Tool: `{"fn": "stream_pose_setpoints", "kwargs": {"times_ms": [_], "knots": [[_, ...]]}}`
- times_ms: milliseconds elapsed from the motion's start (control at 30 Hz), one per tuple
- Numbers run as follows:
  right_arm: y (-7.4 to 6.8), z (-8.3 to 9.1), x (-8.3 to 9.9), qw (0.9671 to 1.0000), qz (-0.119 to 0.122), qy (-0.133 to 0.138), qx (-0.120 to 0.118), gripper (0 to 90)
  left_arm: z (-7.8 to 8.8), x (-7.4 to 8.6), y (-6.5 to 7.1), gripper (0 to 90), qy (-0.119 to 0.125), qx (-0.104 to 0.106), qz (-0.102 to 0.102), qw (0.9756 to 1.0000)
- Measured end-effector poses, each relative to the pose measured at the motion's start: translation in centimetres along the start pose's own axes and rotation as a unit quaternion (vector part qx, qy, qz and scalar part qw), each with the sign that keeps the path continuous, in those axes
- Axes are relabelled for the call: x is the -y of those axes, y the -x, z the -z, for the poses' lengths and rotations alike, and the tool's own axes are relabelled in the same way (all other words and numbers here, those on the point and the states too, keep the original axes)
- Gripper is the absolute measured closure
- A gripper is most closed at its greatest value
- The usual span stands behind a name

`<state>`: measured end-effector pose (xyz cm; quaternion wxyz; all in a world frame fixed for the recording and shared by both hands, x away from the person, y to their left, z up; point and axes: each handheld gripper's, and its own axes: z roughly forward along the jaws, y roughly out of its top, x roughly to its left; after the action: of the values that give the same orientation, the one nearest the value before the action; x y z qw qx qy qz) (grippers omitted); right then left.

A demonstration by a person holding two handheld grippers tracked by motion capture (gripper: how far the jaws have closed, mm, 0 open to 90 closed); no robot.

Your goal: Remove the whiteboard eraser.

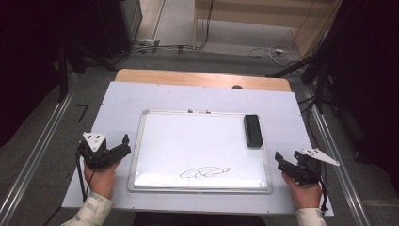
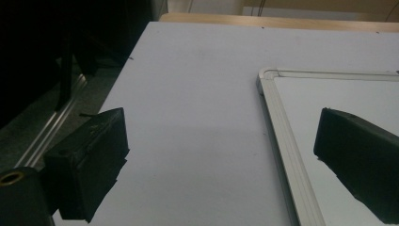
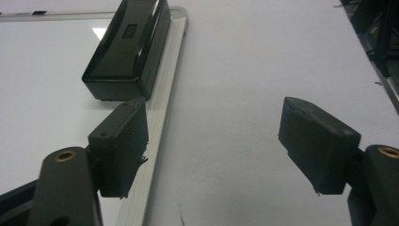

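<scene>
A whiteboard (image 1: 155, 141) with a silver frame lies flat in the middle of the table, and a black scribble (image 1: 205, 172) is drawn near its front edge. At the board's far right corner rests a black eraser (image 1: 252, 130), also the eraser (image 3: 127, 47) ahead in the right gripper view. My left gripper (image 1: 123, 146) is held just left of the board, open and empty; the board's frame (image 2: 282, 136) runs between its jaws. My right gripper (image 1: 278, 160) stays open and empty at the board's right edge (image 3: 162, 113), short of the eraser.
A pale sheet (image 1: 122, 101) covers the wooden table (image 1: 188, 76). Metal rails (image 1: 37, 150) run along both sides of the table on the floor. Cables (image 1: 268, 52) lie on the floor beyond the far edge, and dark stands rise at the back left and right.
</scene>
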<state>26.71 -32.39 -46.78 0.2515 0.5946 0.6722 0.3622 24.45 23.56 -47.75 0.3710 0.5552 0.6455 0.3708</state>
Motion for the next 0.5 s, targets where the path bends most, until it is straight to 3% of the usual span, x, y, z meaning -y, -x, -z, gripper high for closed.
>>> {"fn": "stream_pose_setpoints", "kwargs": {"times_ms": [100,200,500], "knots": [[-1.1,-0.5,-0.6,0.9998,0.02,0.0,-0.002,22.3,-0.2,0.0,-0.1,4.7,-0.01,0.008,0.012,0.9998],[-2.1,-1.2,-1.2,0.9997,0.025,-0.001,-0.008,22.3,-0.5,0.1,-0.3,4.7,-0.03,0.019,0.03,0.9989],[-4.1,-3.8,-3.4,0.999,0.043,-0.011,-0.007,23.4,-0.8,0.2,-0.5,5.1,-0.039,0.037,0.024,0.9983]]}}
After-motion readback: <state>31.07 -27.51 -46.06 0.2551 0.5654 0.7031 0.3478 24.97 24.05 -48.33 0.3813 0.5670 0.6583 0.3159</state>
